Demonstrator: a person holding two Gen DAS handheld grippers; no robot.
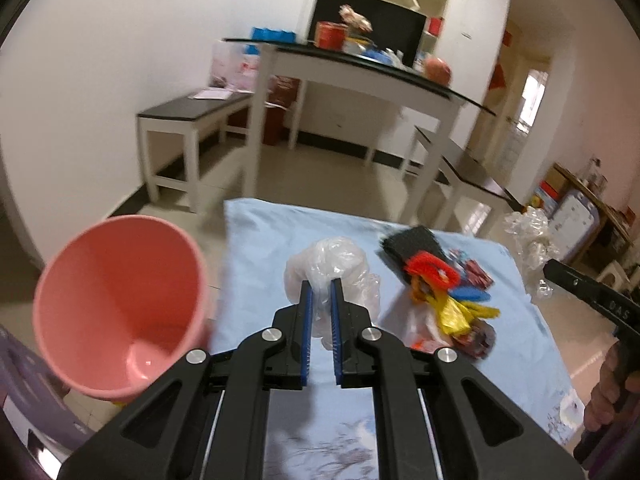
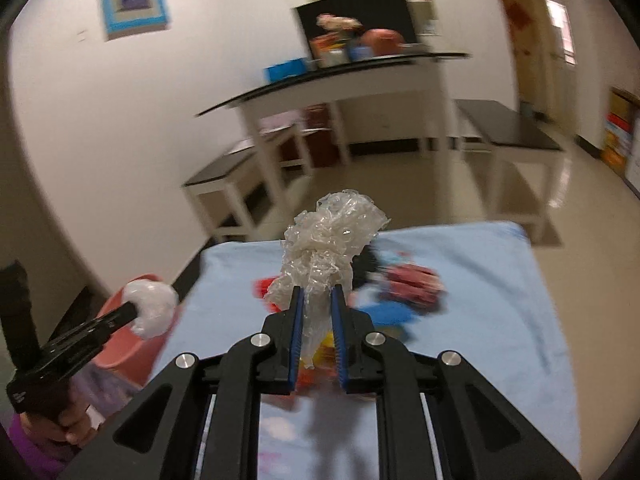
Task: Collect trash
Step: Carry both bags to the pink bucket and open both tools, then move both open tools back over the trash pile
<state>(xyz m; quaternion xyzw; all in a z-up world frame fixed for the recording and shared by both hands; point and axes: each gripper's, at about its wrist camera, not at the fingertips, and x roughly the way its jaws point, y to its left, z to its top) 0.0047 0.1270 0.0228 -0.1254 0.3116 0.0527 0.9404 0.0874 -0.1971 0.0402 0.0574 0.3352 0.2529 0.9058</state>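
My left gripper [image 1: 321,285] is shut on a crumpled clear plastic bag [image 1: 332,268], held above the light blue cloth [image 1: 260,248]. A pink bin [image 1: 116,304] stands just left of it, mouth towards me. My right gripper [image 2: 316,292] is shut on a wad of bubble wrap [image 2: 332,232], lifted over the blue cloth [image 2: 480,280]. The left gripper's bag [image 2: 152,312] shows at the left of the right wrist view, in front of the pink bin [image 2: 120,344]. The bubble wrap [image 1: 528,236] also appears at the right of the left wrist view.
A heap of wrappers lies on the cloth: a black pad [image 1: 412,246], a red piece [image 1: 432,270], a yellow bag [image 1: 460,312], blue scraps [image 1: 470,294]. Beyond stand a white table [image 1: 360,76] and two dark-topped benches [image 1: 188,116]. A hand [image 1: 608,396] grips the right tool.
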